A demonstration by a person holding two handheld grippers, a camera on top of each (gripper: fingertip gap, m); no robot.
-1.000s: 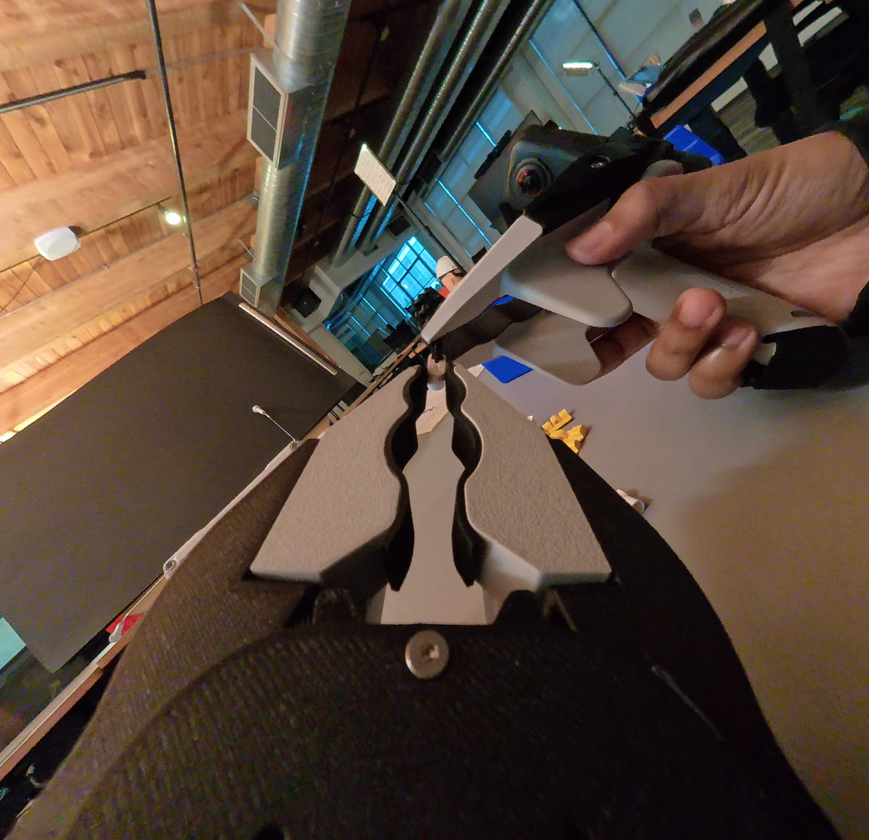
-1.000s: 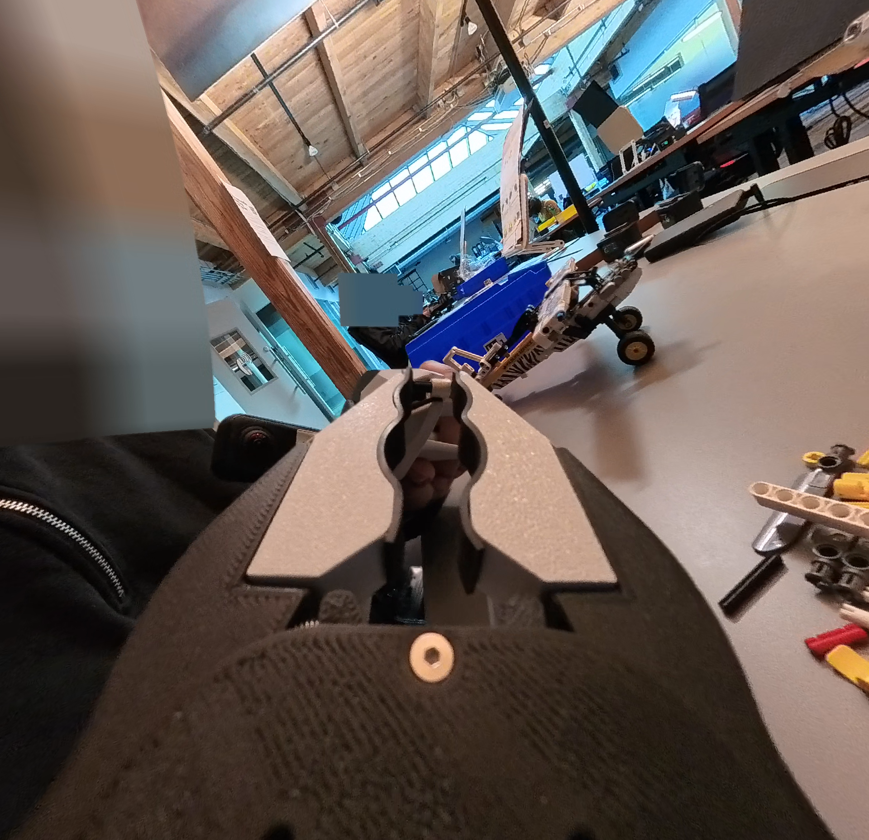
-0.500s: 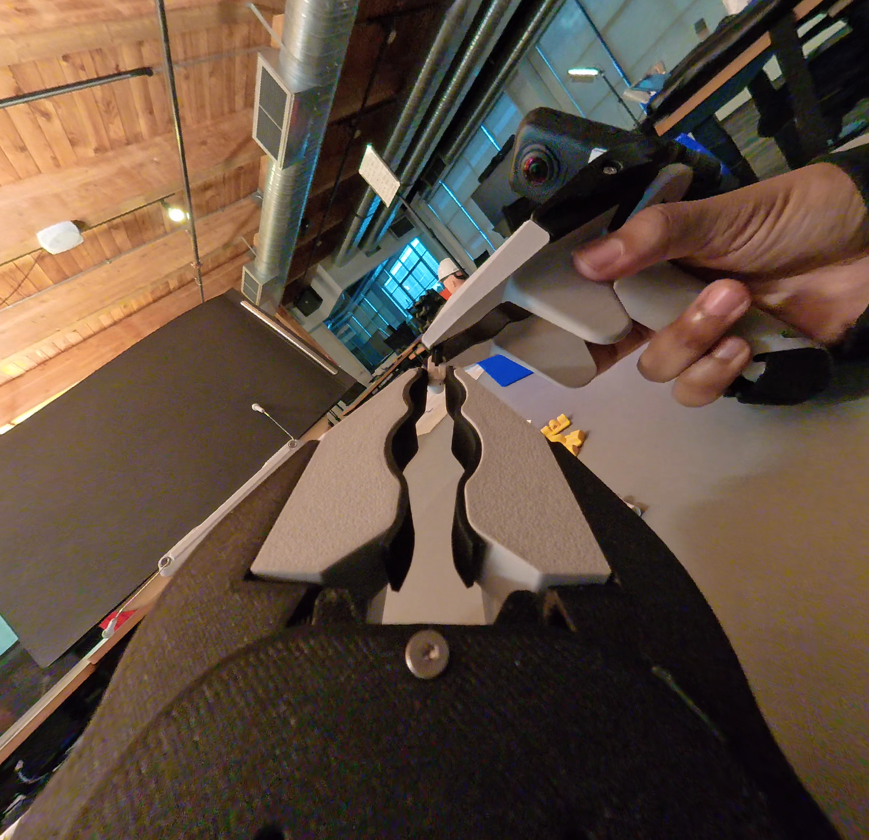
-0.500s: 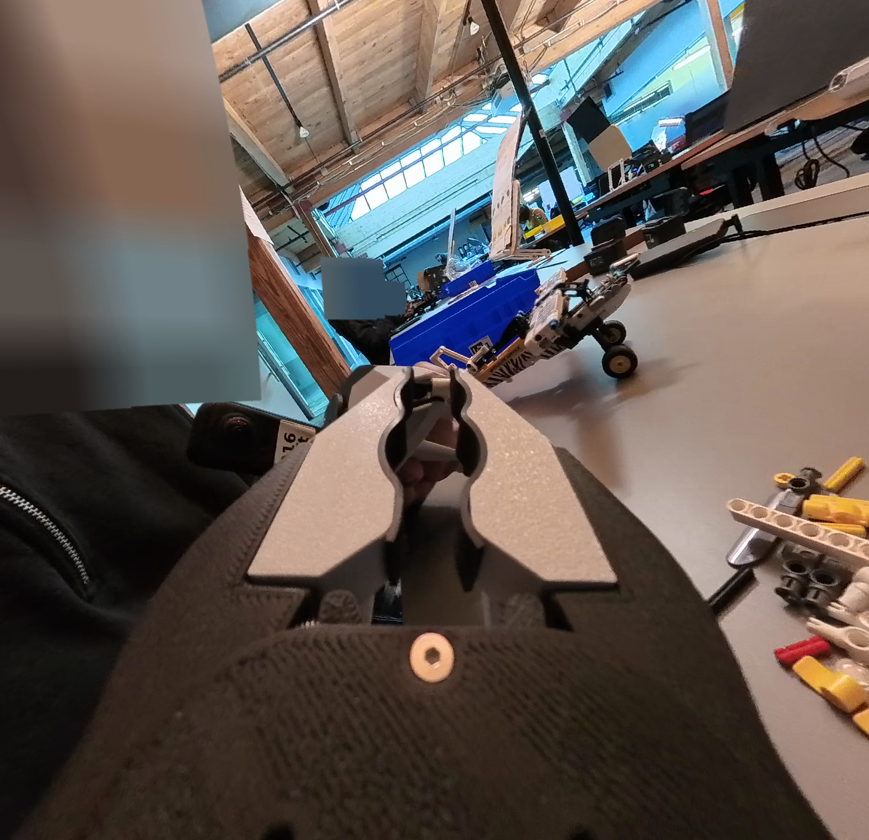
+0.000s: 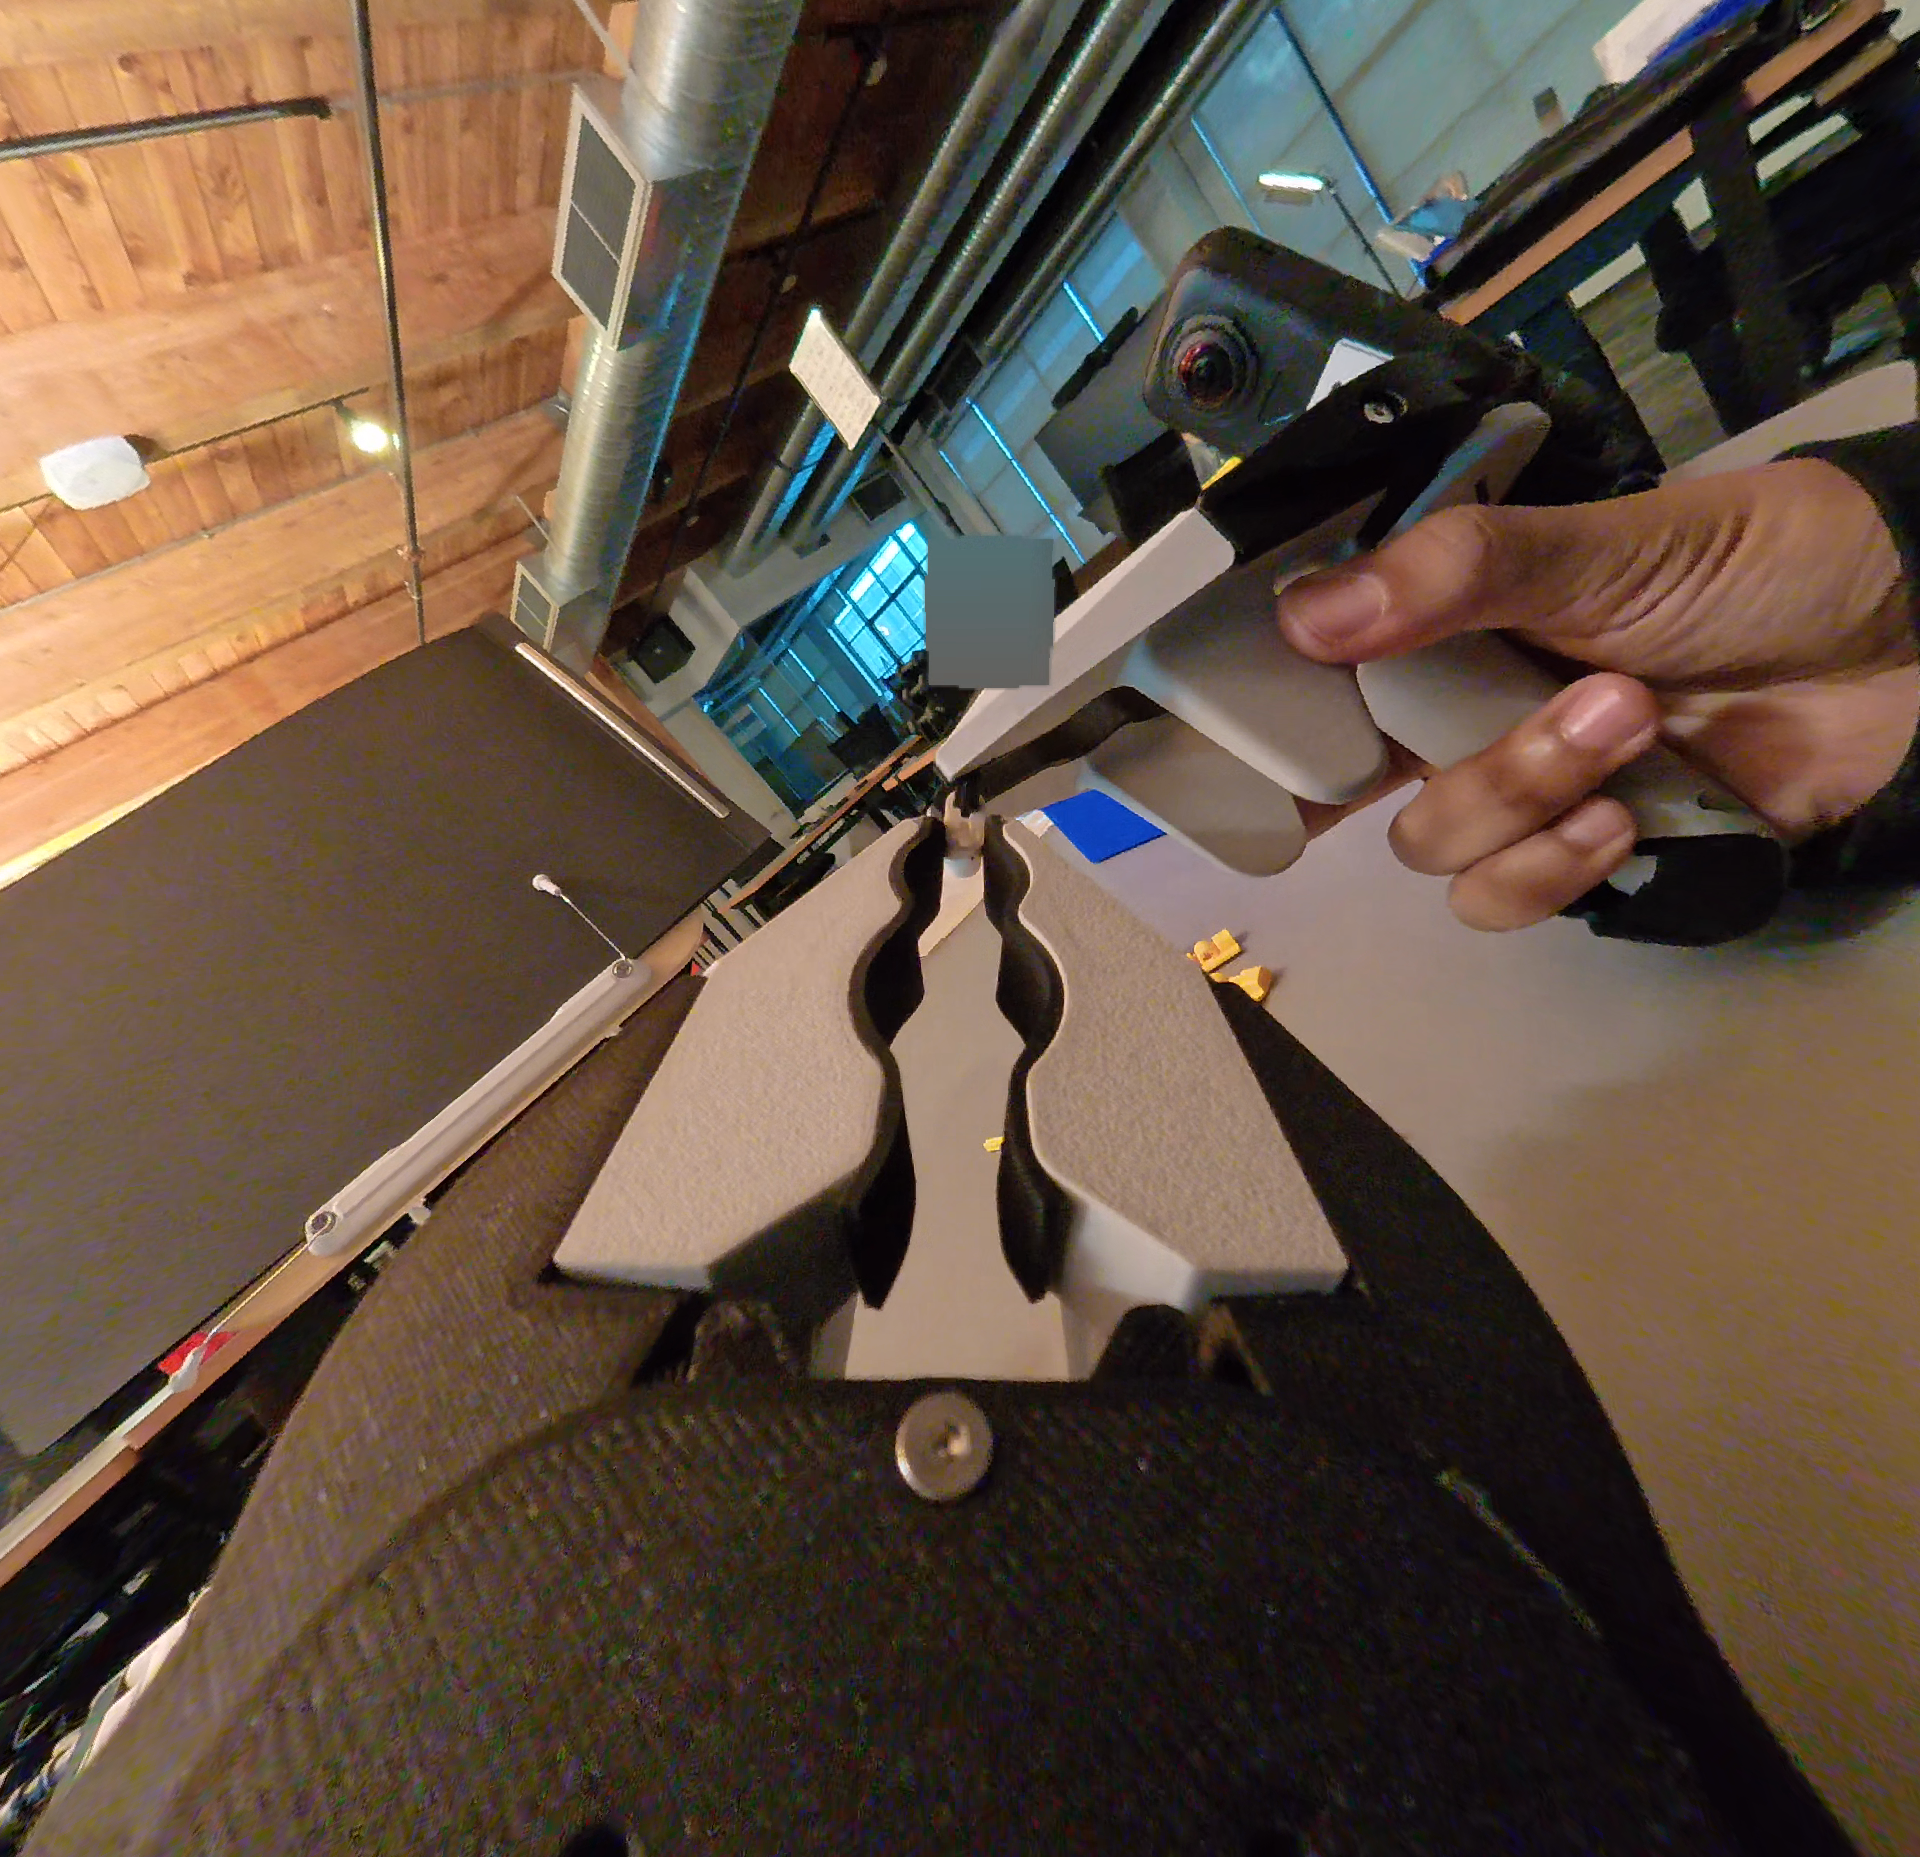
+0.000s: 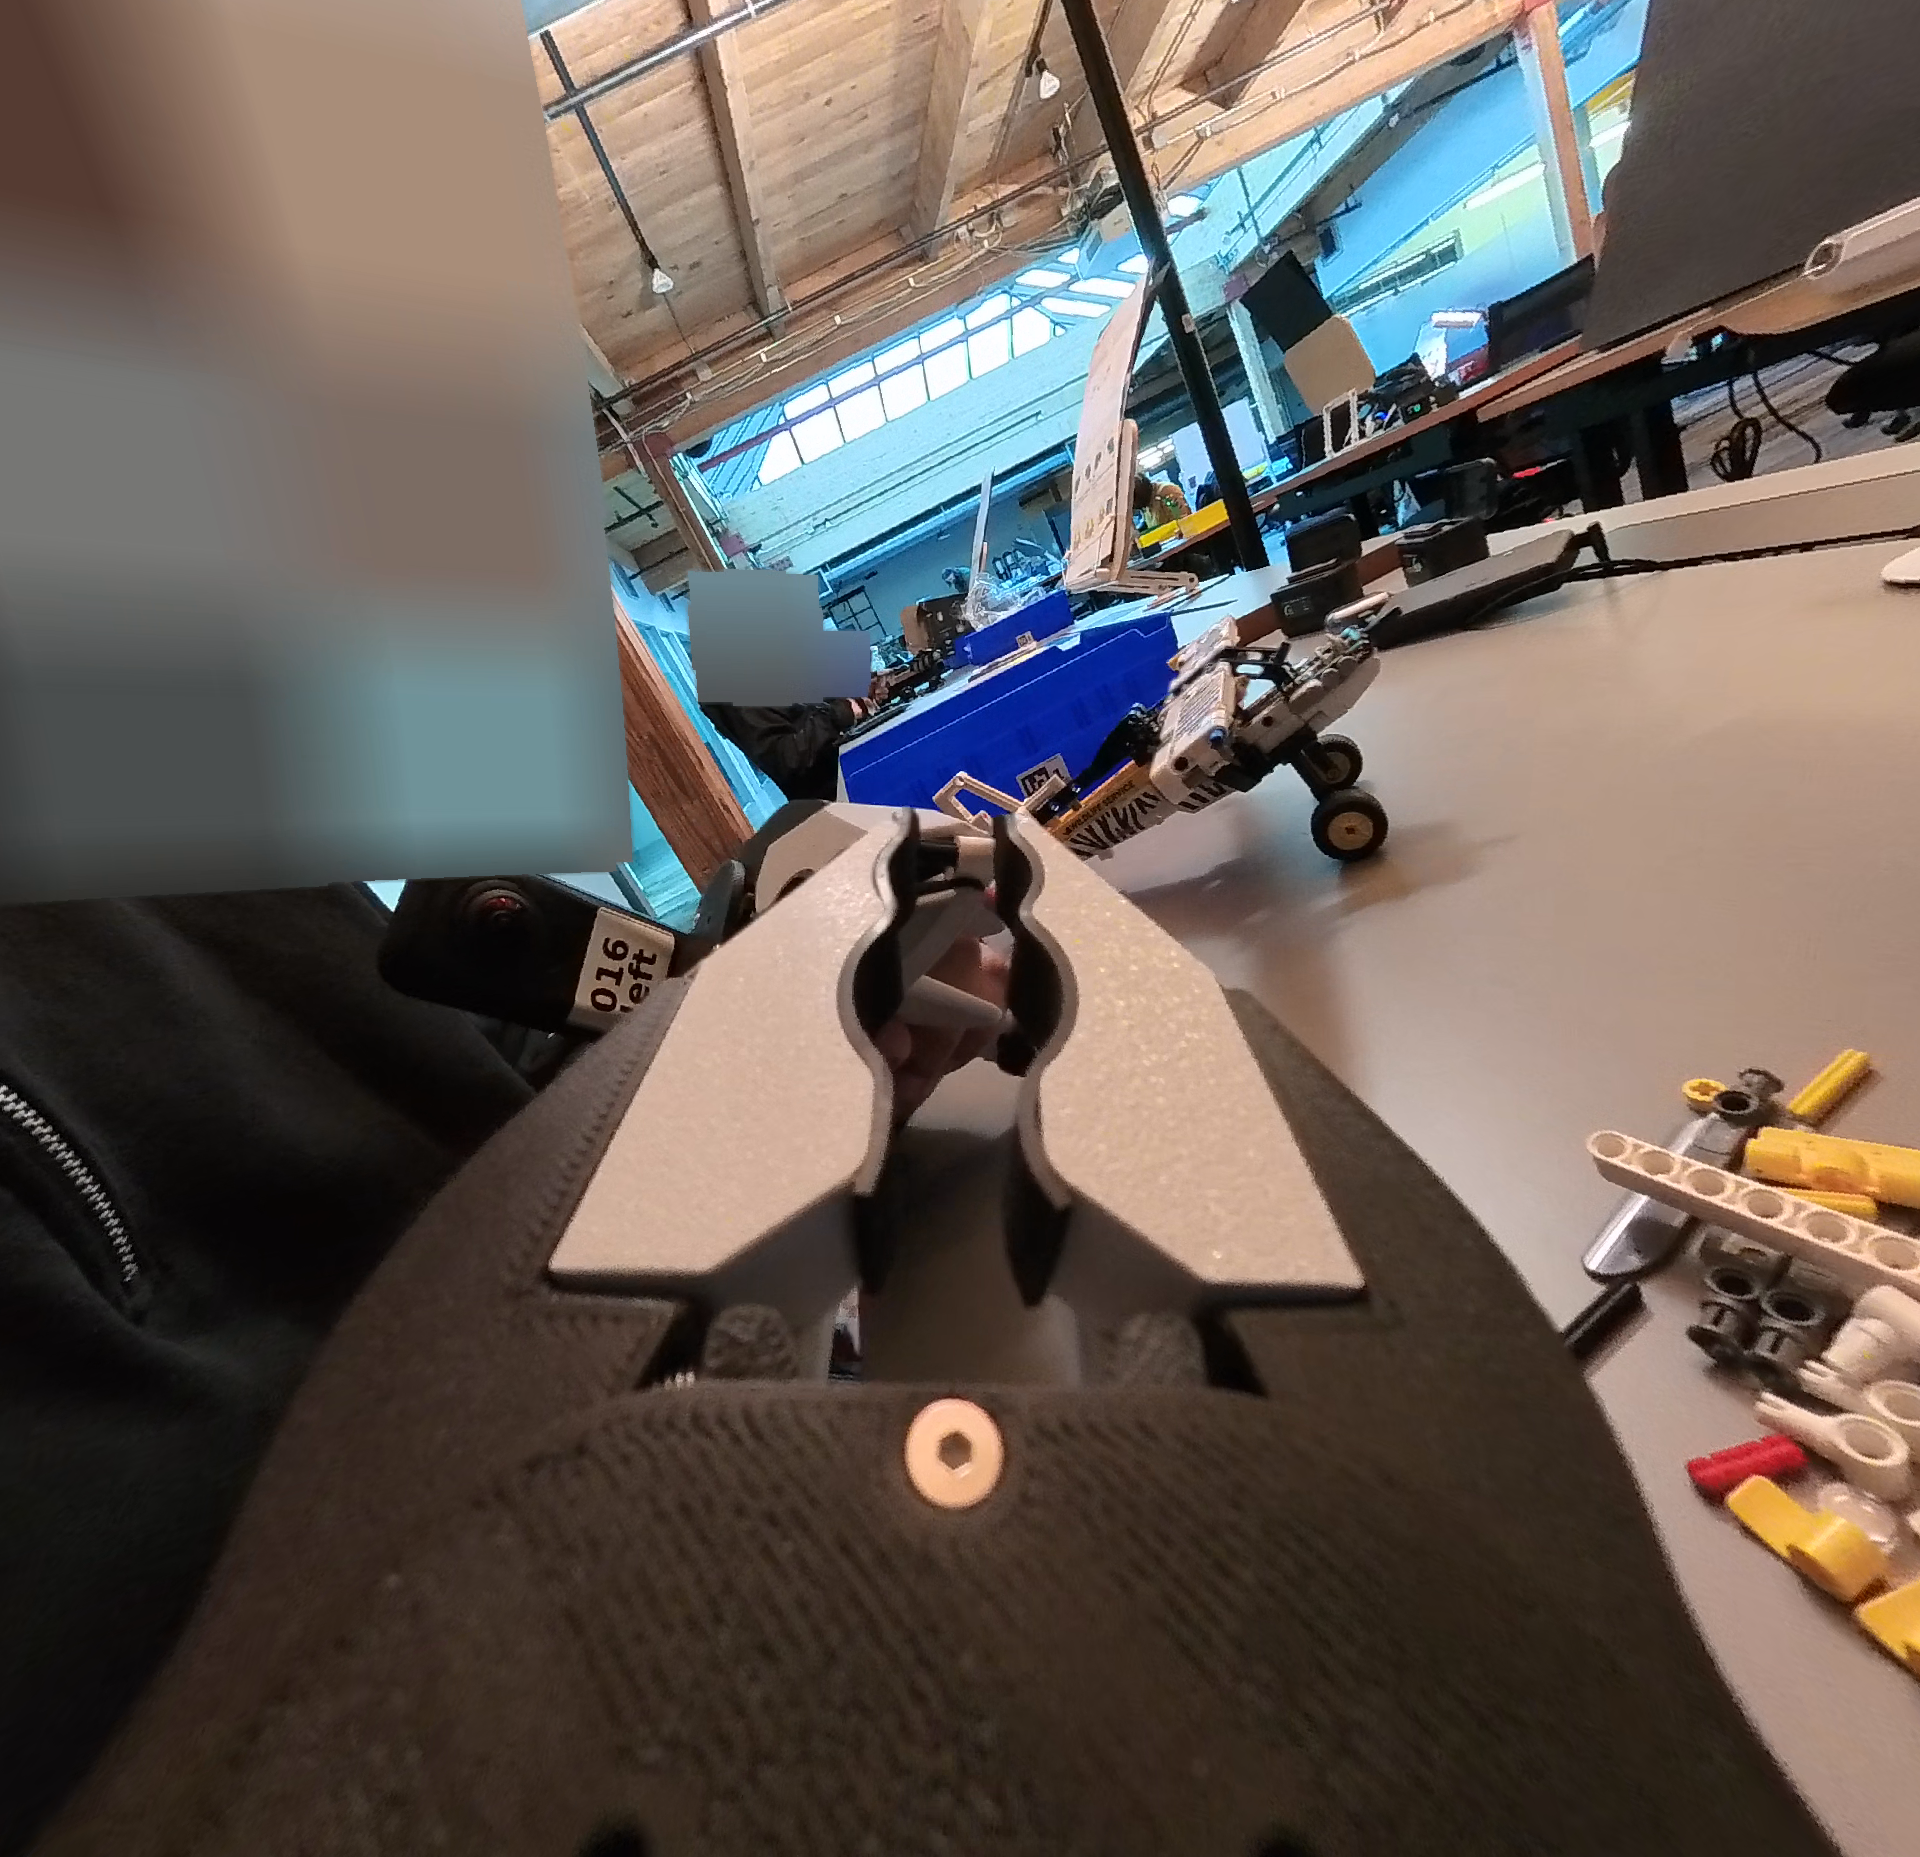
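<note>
Both grippers meet tip to tip above the grey table point(image 5: 1558, 1236). Left gripper point(image 5: 957, 839) is clenched on a small white piece point(image 5: 957, 851) right at its fingertips, and the right gripper point(image 5: 961, 784) comes in from above and to its right, its tips touching that piece's top end. From the right gripper's point(image 6: 954, 857) own side, a small white and black piece point(image 6: 951, 853) sits pinched between its tips, with the left gripper's grey body just behind; the toy vehicle point(image 6: 1236, 747), blue bin point(image 6: 997, 716) and loose building parts point(image 6: 1787, 1277) far to its right show only here. A hand point(image 5: 1662, 685) wraps the right gripper's handle, thumb on top, fingers curled beneath. Since a second ago, that gripper has tipped up slightly, camera more exposed; the tips stay joined.
</note>
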